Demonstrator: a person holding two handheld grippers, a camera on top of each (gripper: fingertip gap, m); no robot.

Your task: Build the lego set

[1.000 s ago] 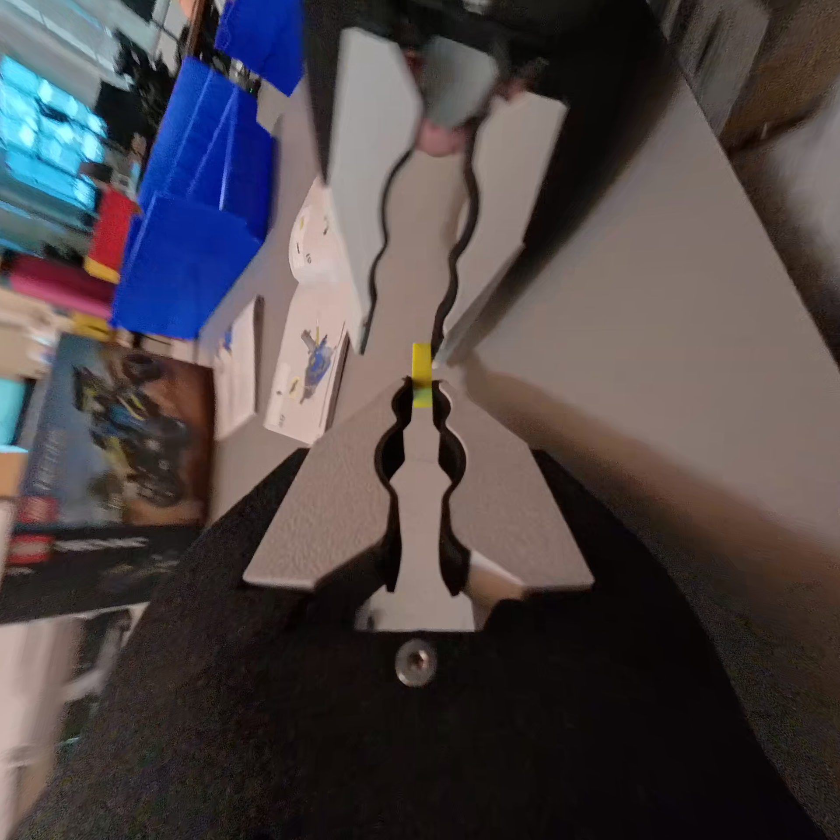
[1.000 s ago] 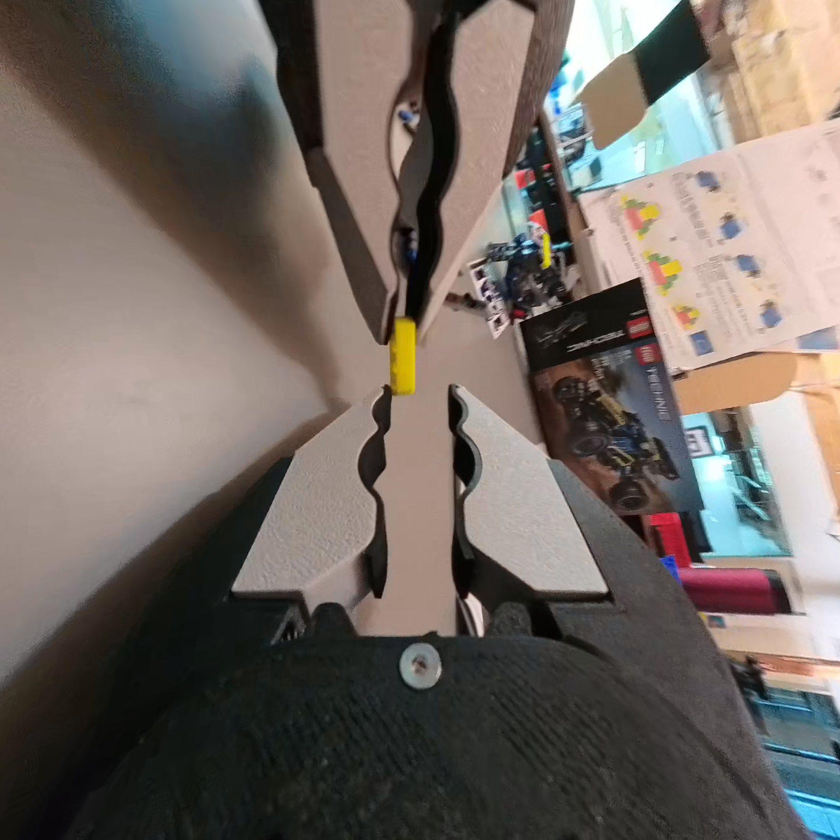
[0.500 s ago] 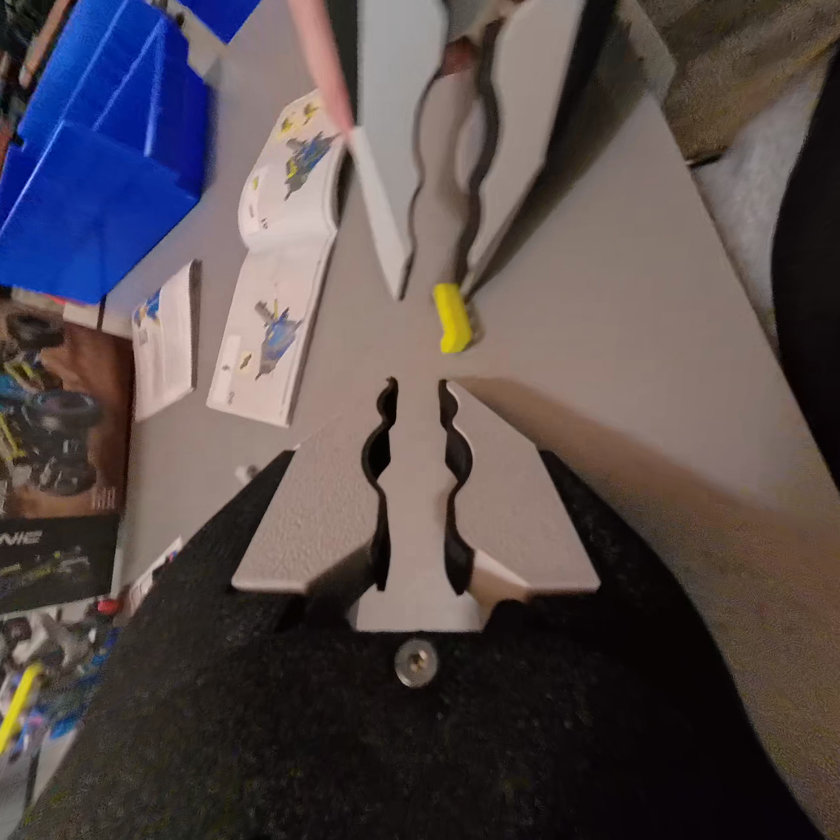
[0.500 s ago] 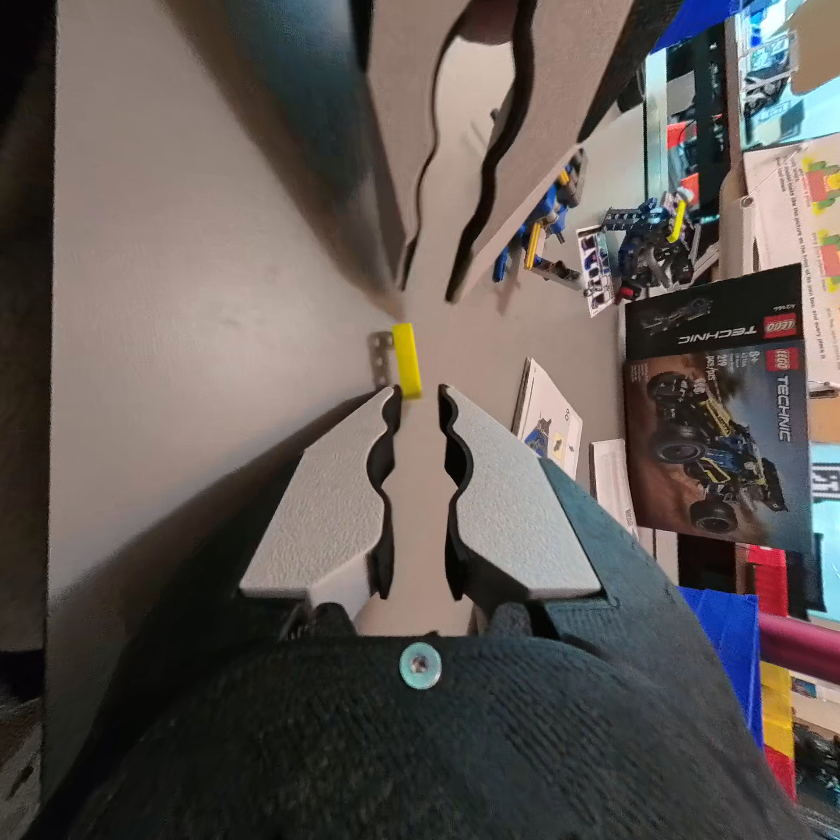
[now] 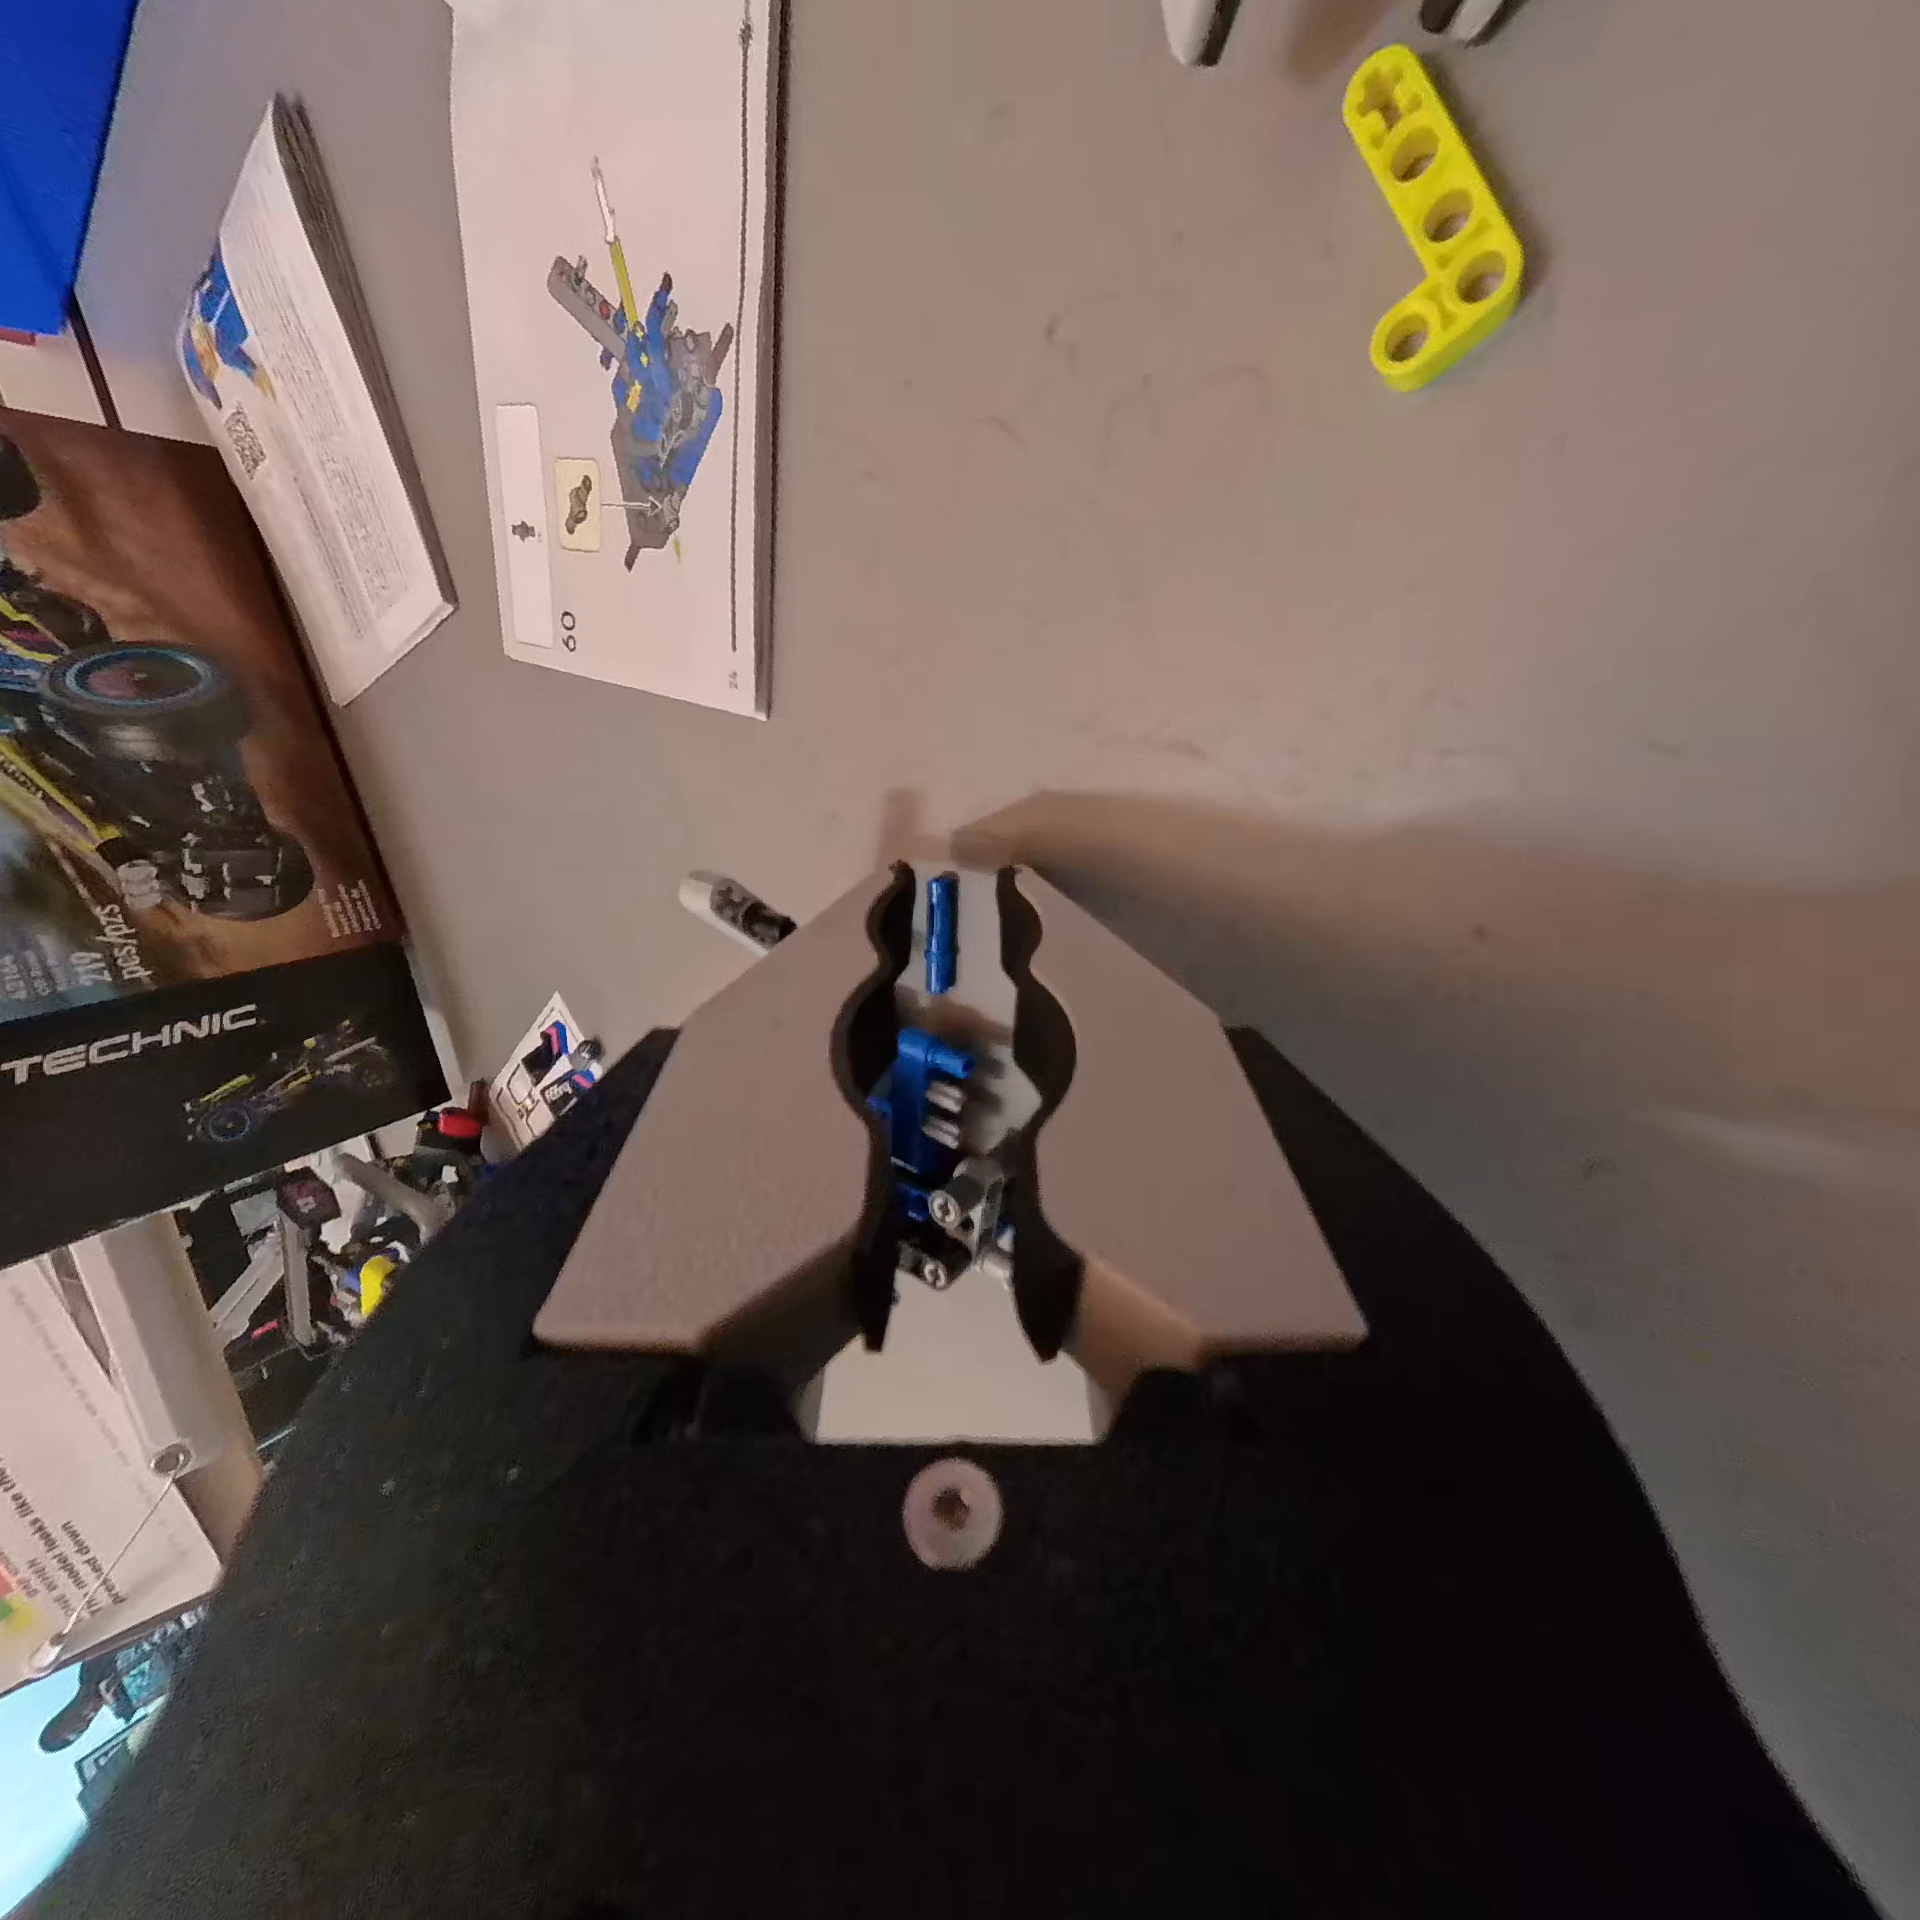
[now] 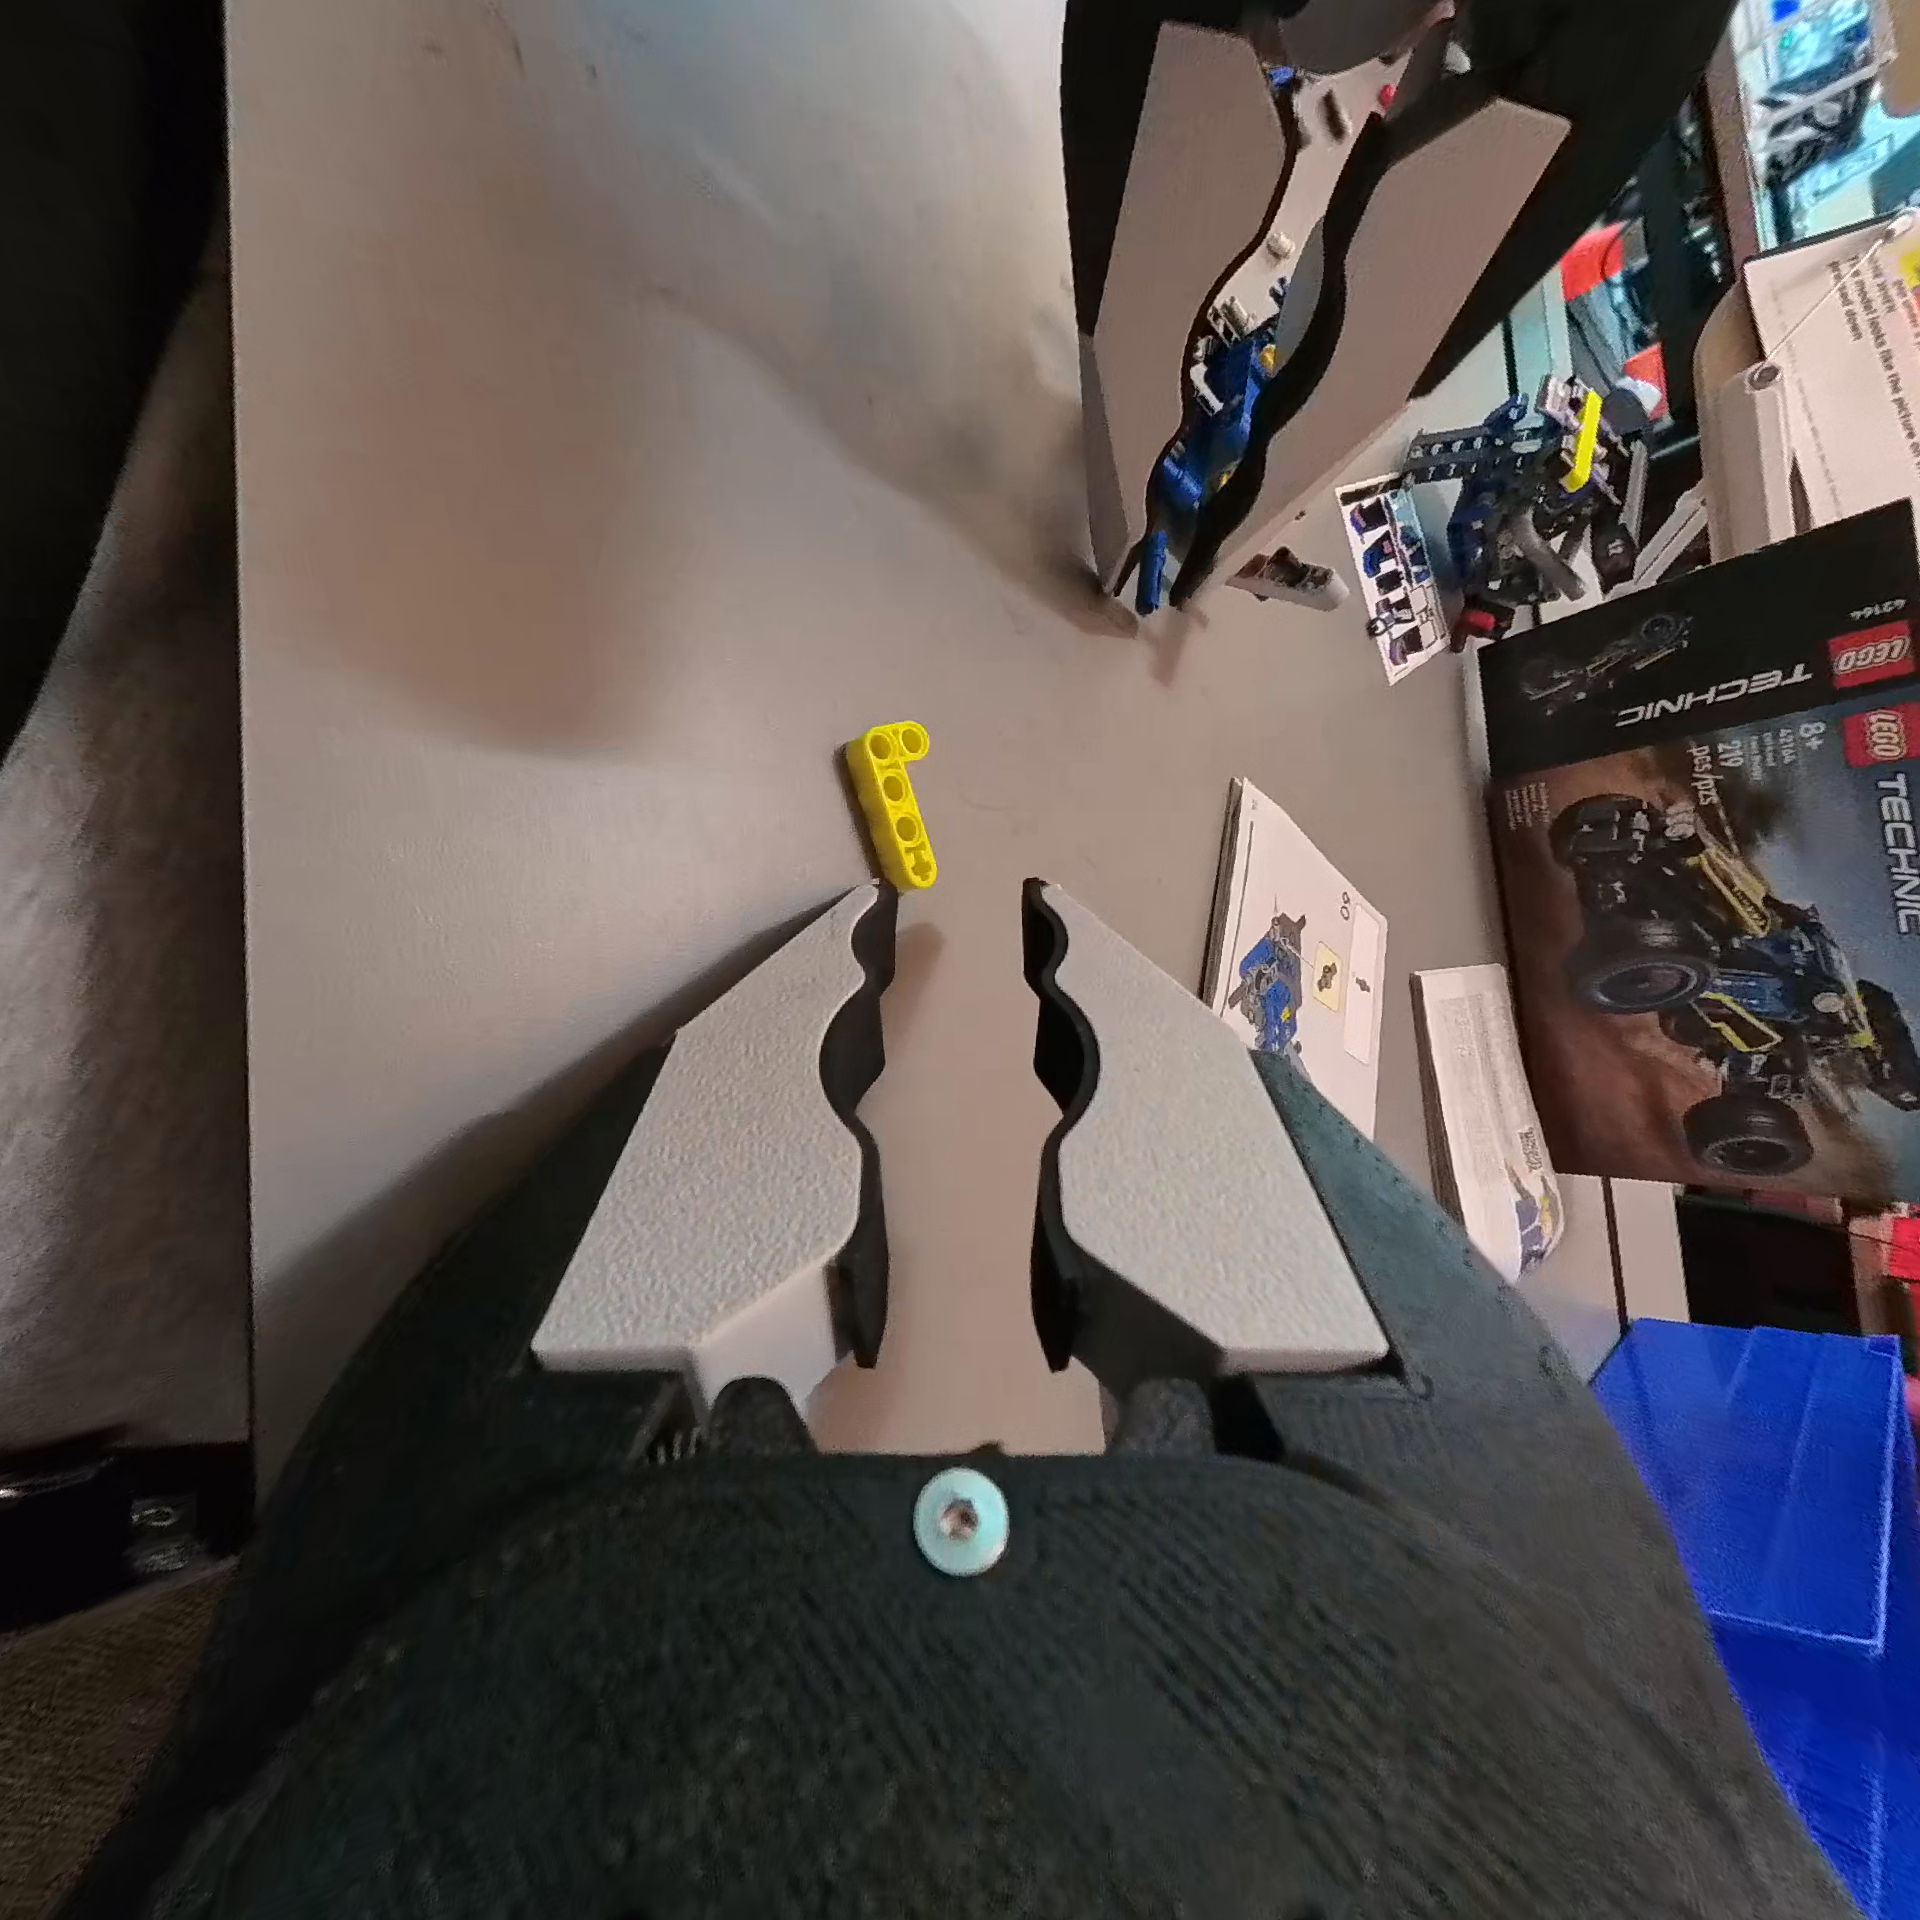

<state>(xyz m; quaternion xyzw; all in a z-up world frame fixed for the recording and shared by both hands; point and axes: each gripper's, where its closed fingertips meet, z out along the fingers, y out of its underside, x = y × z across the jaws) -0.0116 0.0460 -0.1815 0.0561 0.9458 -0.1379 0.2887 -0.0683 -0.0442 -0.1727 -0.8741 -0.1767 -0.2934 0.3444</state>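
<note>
A yellow L-shaped beam [image 6: 891, 805] lies flat on the grey table [image 6: 520, 520], just beyond my right gripper's left fingertip; it also shows in the left wrist view [image 5: 1439, 223]. My right gripper [image 6: 956, 888] is open and empty. My left gripper [image 5: 951, 883] is open, tips down at the table, with its jaws on either side of a small blue and grey sub-assembly [image 5: 920, 1091]. The right wrist view shows that gripper [image 6: 1143, 592] at the far right, with the blue sub-assembly [image 6: 1205, 447] between its fingers.
An open instruction booklet [image 6: 1299, 956], a second booklet [image 5: 312, 416] and the set's box [image 6: 1714, 935] lie on the right side. A partly built blue model [image 6: 1507, 499] and a sticker sheet [image 6: 1392, 582] sit behind them. A blue bin [image 6: 1766, 1507] stands near right. Across from one pair of fingers to the other is roughly 11 centimetres.
The left gripper let go of the yellow beam, which now lies on the table. The left gripper moved away over the blue sub-assembly. The right gripper drew back from the beam.
</note>
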